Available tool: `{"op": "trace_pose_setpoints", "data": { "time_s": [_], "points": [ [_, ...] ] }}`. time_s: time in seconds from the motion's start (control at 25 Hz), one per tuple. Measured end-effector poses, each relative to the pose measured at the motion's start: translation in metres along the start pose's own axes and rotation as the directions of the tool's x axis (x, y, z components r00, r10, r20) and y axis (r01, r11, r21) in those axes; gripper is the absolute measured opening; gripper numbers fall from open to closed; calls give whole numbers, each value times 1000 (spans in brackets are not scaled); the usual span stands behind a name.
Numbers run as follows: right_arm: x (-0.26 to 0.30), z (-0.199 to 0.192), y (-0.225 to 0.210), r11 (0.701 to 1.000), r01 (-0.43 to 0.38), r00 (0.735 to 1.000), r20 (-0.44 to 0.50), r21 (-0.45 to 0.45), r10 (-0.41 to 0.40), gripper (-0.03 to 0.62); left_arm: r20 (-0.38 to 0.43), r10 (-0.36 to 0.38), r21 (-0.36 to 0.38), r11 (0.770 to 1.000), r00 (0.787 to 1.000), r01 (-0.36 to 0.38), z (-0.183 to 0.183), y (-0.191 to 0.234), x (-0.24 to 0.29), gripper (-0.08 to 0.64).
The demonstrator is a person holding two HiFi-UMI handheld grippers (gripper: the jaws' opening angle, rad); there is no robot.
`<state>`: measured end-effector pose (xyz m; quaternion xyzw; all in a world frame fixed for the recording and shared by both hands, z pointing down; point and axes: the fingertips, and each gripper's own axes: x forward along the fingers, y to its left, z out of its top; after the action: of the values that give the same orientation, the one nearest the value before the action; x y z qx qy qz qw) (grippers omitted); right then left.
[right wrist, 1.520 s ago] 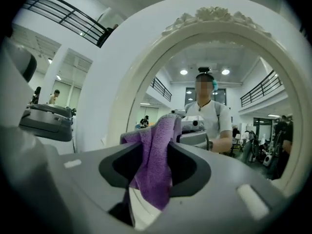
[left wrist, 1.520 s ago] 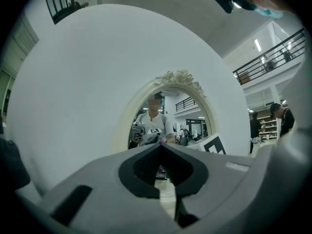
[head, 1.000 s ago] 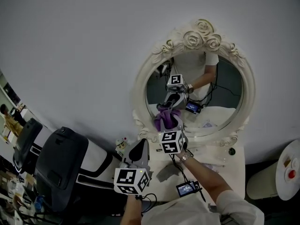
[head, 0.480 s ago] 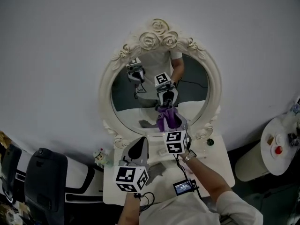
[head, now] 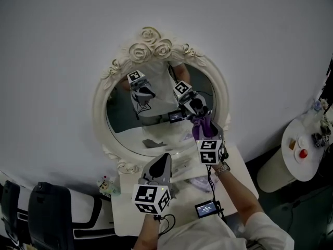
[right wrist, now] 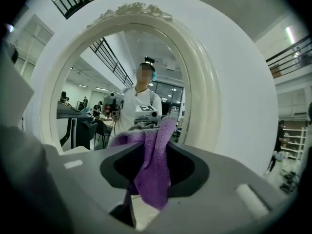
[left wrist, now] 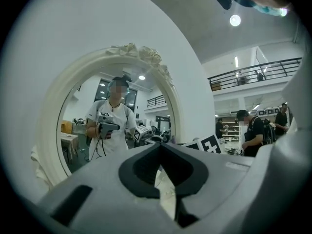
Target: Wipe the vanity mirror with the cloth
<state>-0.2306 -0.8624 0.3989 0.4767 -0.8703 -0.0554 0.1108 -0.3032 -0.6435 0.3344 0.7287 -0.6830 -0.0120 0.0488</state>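
Pinching the purple cloth [right wrist: 154,165], the right gripper [right wrist: 155,147] has its jaws closed on the middle of the fabric. One fold stands up past the jaw tips and the rest hangs down between them. In the head view this right gripper [head: 202,133] points up and away from the person, toward the lower right part of the vanity mirror [head: 151,116]. The cloth [head: 202,125] meets its own reflection there, just inside the cream frame [head: 100,111]. How firmly it presses on the glass cannot be told. The right forearm [head: 235,189] runs from the lower right corner up to the gripper, nearly straight, with a wristwatch [head: 222,167] at the wrist.

The left gripper [head: 164,159] sits lower and nearer the person, over the white bench [head: 125,212]. It also points toward the mirror but stops short of the frame's bottom edge. In its own view the left gripper [left wrist: 160,145] has its jaws brought together at the tips, with nothing between them. The left hand [head: 154,219] grips it from below the marker cube.

The mirror stands upright at the back of the bench against the grey wall [head: 62,35]. It is oval, with its long axis vertical in both gripper views, and a crest of carved roses [head: 151,45] sits on top. Its glass shows the person and both grippers. A small screen device [head: 206,208] on a cable lies on the bench near the right forearm.
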Motion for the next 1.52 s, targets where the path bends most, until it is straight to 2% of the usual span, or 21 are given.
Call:
{"op": "trace_pose_setpoints", "data": {
  "time_s": [0.16,0.28,0.44,0.56,0.72,0.84,1.0,1.16,1.24,1.32,1.44,1.52],
  "points": [
    [-1,-7,-18,999,48,999,-6,20,-48,137,-6,12,-1,1000,1000,-12,-2,4,-3,2],
    [-8,-7,-12,996,45,999,10,76,-46,105,-12,40,-2,999,999,-40,-5,11,-9,2],
    [-14,0,20,992,-30,999,45,119,25,91,-10,87,1,996,996,-87,-5,23,-20,2],
    [-19,0,56,977,-130,991,45,166,125,86,-6,132,0,991,991,-132,-4,33,-34,3],
    [-24,0,135,947,-297,955,55,122,292,83,-1,213,-3,977,977,-213,-4,52,-54,2],
    [-25,-10,192,916,-392,920,28,86,391,83,-2,270,-2,963,963,-270,-5,62,-72,3],
    [-23,-24,248,882,-470,882,-18,43,471,83,-13,370,-17,929,929,-370,-11,85,-102,3],
    [-18,-35,283,858,-513,856,-47,37,514,81,-21,453,-28,891,891,-453,-16,104,-130,3],
    [-14,-43,291,857,-515,854,-65,35,516,81,-30,476,-30,879,879,-477,-20,109,-137,3],
    [-8,-50,291,867,-497,864,-77,34,498,81,-42,486,-31,873,873,-487,-25,112,-140,3],
    [-1,-56,276,889,-455,886,-79,47,457,80,-52,477,-29,877,877,-479,-28,112,-135,2],
    [2,-58,260,902,-427,899,-77,60,431,78,-55,456,-27,888,888,-458,-29,110,-126,3]
  ]
}}
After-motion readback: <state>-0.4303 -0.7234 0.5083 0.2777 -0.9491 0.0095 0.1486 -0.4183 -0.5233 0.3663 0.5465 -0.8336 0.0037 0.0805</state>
